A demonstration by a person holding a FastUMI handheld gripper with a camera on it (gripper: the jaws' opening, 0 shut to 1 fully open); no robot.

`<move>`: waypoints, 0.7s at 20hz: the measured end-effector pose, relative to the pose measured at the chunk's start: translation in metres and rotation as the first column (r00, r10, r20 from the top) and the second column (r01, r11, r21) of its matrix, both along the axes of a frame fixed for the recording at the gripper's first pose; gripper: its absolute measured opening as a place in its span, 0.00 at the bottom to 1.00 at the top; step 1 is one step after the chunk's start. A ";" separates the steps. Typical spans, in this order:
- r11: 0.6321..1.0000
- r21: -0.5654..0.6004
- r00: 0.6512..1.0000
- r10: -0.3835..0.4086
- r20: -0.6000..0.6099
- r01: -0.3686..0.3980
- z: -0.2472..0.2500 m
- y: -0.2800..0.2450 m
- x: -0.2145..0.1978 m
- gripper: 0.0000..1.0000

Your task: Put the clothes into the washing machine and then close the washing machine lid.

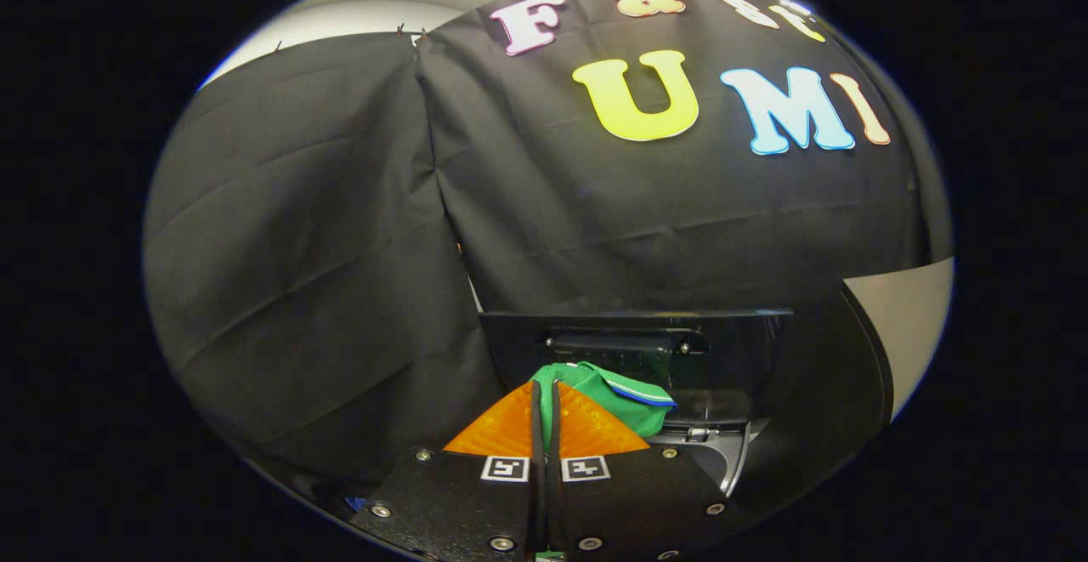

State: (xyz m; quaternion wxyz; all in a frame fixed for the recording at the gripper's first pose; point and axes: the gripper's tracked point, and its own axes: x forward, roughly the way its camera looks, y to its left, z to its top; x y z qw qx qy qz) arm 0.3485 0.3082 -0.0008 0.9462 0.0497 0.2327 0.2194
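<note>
Item, surroundings: a dark washing machine [731, 375] stands beyond the fingers with its lid [637, 328] raised upright behind the opening, a pale rim [735, 460] curving at its near right edge; nothing lies between the fingers and the opening. Item, room: creased black cloth [323, 247] drapes the booth wall behind, a pale wall [909, 307] showing past its right edge. Item, gripper [545, 400]: fingers drawn almost together, pinching a green garment [625, 400] with a blue-and-white trim, held just ahead of them above the machine's near edge.
</note>
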 end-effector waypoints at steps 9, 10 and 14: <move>0.994 -0.103 0.990 -0.055 -0.130 0.041 -0.097 -0.004 -0.004 0.00; 0.993 -0.109 0.987 -0.059 -0.151 0.043 -0.108 -0.004 -0.004 0.00; 0.983 -0.176 0.977 -0.090 -0.194 0.056 -0.144 -0.011 -0.009 0.03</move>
